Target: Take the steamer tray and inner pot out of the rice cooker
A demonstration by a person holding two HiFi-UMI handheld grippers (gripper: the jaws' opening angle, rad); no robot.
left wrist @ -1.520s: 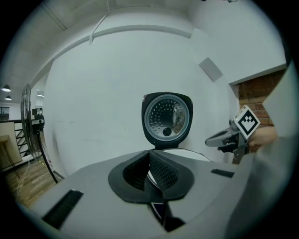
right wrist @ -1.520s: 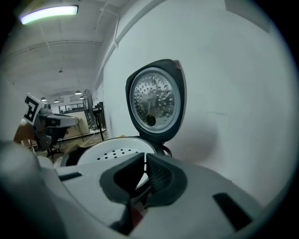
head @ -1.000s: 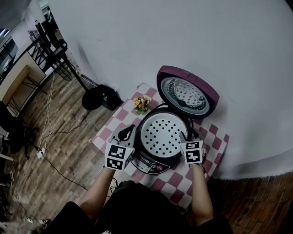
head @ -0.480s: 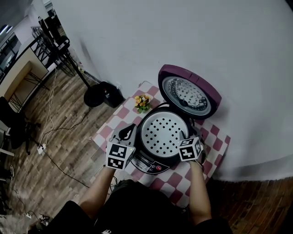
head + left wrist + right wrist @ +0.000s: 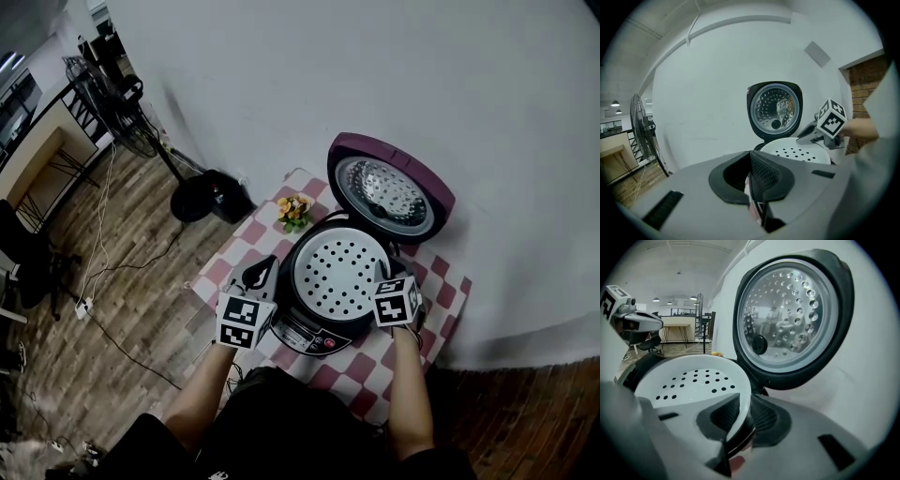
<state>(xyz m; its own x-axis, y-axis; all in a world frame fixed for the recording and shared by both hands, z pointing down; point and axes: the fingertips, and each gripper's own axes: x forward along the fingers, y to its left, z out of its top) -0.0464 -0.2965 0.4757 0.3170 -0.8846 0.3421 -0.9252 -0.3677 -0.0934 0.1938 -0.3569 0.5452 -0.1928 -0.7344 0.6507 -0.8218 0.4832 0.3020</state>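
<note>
Steamer tray (image 5: 339, 272) rim in just-closed right claw (image 5: 742, 418); left claw (image 5: 750, 176) clenched empty beside rice cooker (image 5: 309, 335).

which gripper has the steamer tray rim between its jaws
The right gripper: its jaws have just been closing onto the rim of the steamer tray. The left gripper is shut on nothing.

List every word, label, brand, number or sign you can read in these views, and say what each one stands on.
No text can be read in any view.
Control panel on the front of the rice cooker: any print is too small to read.
Left marker cube and right marker cube: black-and-white square patterns only, no letters or numbers.
</note>
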